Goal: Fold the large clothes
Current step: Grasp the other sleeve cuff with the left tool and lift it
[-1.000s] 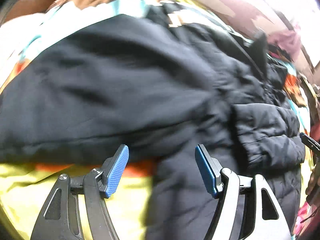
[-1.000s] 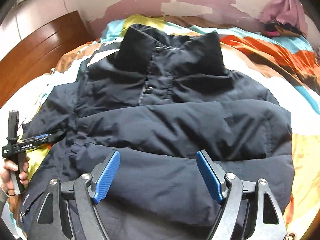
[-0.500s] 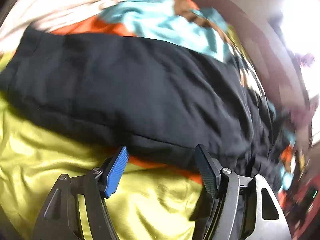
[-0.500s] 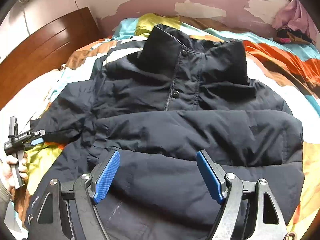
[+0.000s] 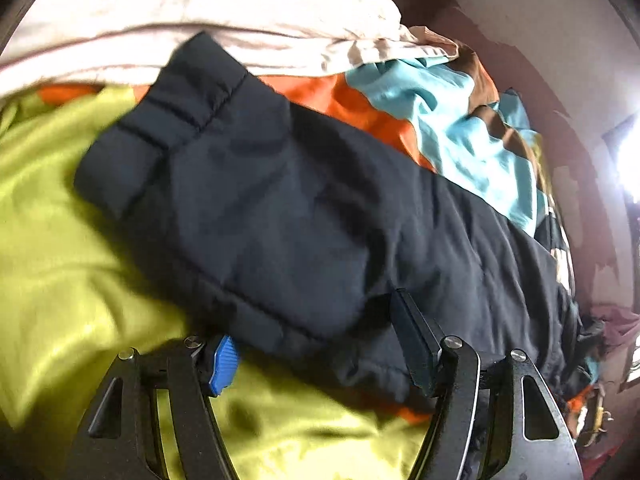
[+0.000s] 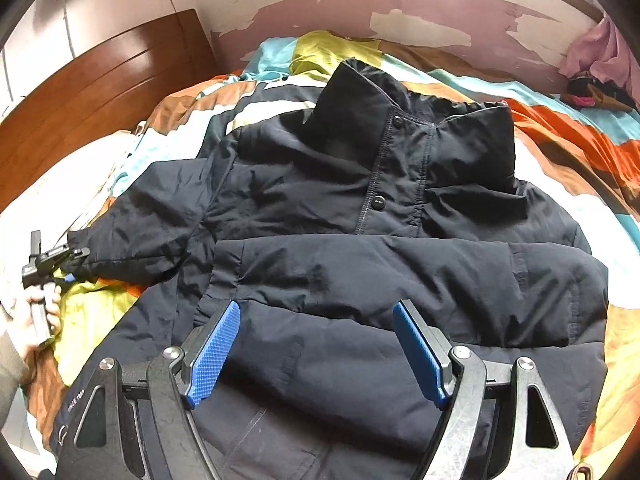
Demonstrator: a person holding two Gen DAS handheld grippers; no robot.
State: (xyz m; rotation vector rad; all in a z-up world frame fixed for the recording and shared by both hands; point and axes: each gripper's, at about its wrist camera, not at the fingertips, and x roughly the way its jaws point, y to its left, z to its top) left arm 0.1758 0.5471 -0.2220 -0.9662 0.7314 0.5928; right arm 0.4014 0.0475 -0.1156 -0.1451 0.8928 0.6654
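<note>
**Now: dark padded jacket spread across the bed, one sleeve folded over**

Now the dark navy jacket (image 6: 360,248) lies front-up on the multicoloured bedspread (image 6: 560,128), collar towards the wall and hem towards the right wrist camera. It is a big, puffy garment with a tall stand-up collar, a stitched placket and two dark snap buttons down the chest. One sleeve is laid flat across the body, its ribbed cuff ending near the jacket's far side. The fabric is softly creased, with a small line of white lettering near the hem at the lower left.

Over on the other side, the second sleeve (image 5: 280,200) stretches out across yellow-green and orange bedding, its cuff stitched in bands and pointing towards a white pillow (image 5: 220,12). The left gripper (image 5: 316,344) sits right at that sleeve, jaws apart with cloth bulging between them; whether the pads actually pinch it cannot be told. The person's hand (image 6: 38,312) holds that tool by its grip.

The right gripper (image 6: 316,344) hovers above the lower body of the jacket, blue pads spread wide and grasping nothing.
</note>
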